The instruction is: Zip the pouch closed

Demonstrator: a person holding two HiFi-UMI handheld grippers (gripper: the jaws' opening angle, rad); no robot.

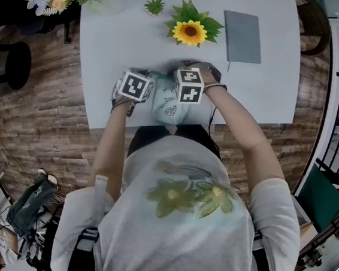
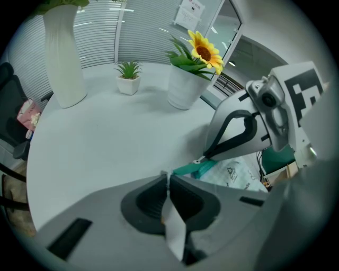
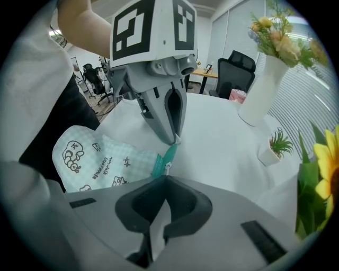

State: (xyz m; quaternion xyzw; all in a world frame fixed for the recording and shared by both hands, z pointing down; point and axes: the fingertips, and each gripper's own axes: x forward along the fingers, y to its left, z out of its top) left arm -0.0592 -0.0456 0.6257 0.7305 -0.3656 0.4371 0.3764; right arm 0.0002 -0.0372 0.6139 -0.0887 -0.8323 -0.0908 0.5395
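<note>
Where the left gripper point(image 2: 168, 177) brings its jaws together, they are all but shut, pinching the free end of the teal zip tape point(image 2: 196, 168). The right gripper point(image 3: 163, 180) has its jaws fully closed, and the zip pull point(image 3: 167, 168) sits at their tip, apparently nipped between them. Only a short run of teal tape separates the two tips, so the pull stands close to the anchored end of the zip.

The pouch point(image 3: 100, 159), pale green check with printed figures, lies flat between the two grippers at the near edge of the surface point(image 1: 107, 41), roughly midway along that edge.

Status, as a judgement: both holds needed for the task are established, one anchoring the tape and one on the pull. The rest of the zip line is hidden behind the right gripper's body, so it cannot be told whether the teeth there are joined. The pull is therefore either at the start of its run or at its end stop, and closure is not confirmed.

A sunflower pot point(image 1: 190, 32) and a notebook point(image 1: 242, 36) stand well apart, toward the far edge.
</note>
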